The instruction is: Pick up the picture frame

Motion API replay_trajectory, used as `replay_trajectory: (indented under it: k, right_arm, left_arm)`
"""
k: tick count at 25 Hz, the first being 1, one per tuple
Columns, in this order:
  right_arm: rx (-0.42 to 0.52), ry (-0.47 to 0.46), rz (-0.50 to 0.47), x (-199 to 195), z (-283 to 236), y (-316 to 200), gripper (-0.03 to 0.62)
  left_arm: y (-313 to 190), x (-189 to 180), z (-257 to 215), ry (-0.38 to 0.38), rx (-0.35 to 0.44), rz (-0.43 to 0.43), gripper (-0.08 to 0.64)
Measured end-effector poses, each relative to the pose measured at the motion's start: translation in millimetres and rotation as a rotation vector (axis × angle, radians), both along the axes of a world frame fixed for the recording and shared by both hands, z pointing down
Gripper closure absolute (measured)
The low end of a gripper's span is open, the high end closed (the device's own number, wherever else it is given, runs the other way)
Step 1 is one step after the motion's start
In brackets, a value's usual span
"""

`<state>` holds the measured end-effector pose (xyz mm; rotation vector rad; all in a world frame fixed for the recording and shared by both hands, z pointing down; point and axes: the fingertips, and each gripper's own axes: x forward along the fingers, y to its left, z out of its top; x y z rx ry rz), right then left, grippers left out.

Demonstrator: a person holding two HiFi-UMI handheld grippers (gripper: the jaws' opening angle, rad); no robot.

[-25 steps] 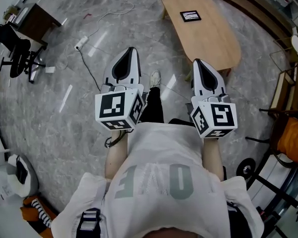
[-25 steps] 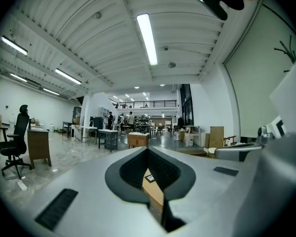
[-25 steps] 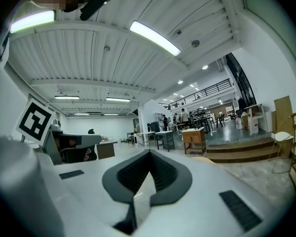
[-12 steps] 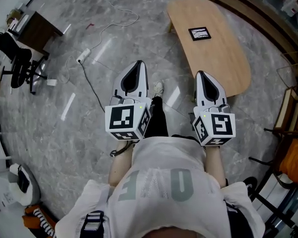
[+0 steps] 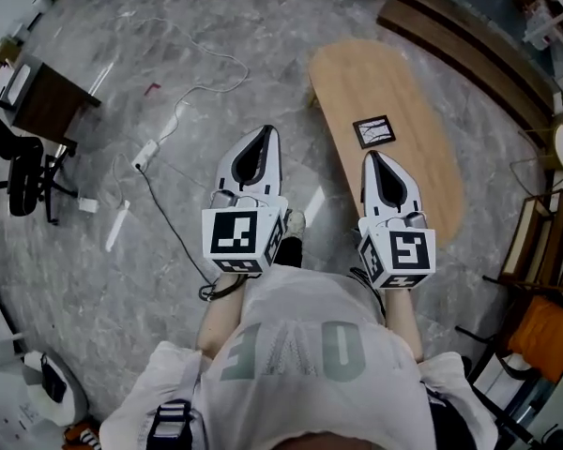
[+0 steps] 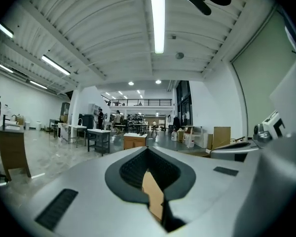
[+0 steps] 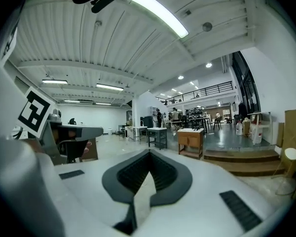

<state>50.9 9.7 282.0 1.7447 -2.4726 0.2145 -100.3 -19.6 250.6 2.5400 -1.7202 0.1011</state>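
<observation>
The picture frame (image 5: pixel 374 131), black-edged with a pale picture, lies flat on a long oval wooden table (image 5: pixel 357 78) ahead of me. I hold both grippers level at chest height, well above the table. In the head view the tip of my right gripper (image 5: pixel 372 156) lies just short of the frame. My left gripper (image 5: pixel 263 132) hangs over the marble floor to the table's left. Both have their jaws shut with nothing between them. The left gripper (image 6: pixel 147 148) and the right gripper (image 7: pixel 149 152) look across the hall, and the frame is hidden from both gripper views.
A power strip (image 5: pixel 148 150) with its cable lies on the floor at the left. Further left stand an office chair (image 5: pixel 23 172) and a dark desk (image 5: pixel 39 106). A wooden step (image 5: pixel 469 36) runs behind the table. Chairs (image 5: pixel 535 242) stand at the right.
I have walked toward the table, so the table and the frame have slid down the head view to lie just ahead of the right gripper. Both grippers keep their pose and stay shut.
</observation>
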Motion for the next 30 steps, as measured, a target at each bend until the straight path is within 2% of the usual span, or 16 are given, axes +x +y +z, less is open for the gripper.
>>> replay_trajectory:
  k: [4,8,11,15,18,21,25,30]
  right_arm:
    - [0.008,-0.022,0.013,-8.3,-4.6,-82.3,0.588]
    - [0.018,-0.035,0.115,-6.9,-9.1,-139.8,0.588]
    - [0.007,-0.008,0.186,3.4,-14.4,-160.7,0.587]
    - [0.048,0.049,0.273,22.6,-25.8,-171.7,0.587]
    - [0.079,0.081,0.328,38.2,-25.7,-173.0,0.586]
    - [0.070,0.115,0.322,42.3,-22.6,-171.9,0.586]
    - [0.088,0.136,0.285,39.7,-28.7,-173.6,0.586]
    - [0.104,0.138,0.253,44.6,-38.4,-174.9,0.586]
  left_arm:
    - [-82.2,-6.5,-20.0,0.003,0.051,0.037,0.551]
    - [-143.1,-5.9,-23.3,0.015,0.042,0.108,0.551]
    - [-169.5,8.7,-24.3,0.045,0.038,0.159,0.551]
    - [-187.7,30.2,-26.4,0.100,0.060,0.196,0.551]
    - [-192.3,42.8,-17.9,0.132,0.035,0.191,0.551]
    - [-190.7,53.2,-11.1,0.129,0.002,0.187,0.551]
    - [-189.5,60.7,-15.7,0.102,0.019,0.177,0.552]
    - [-190.2,78.2,-14.3,0.075,-0.003,0.192,0.551]
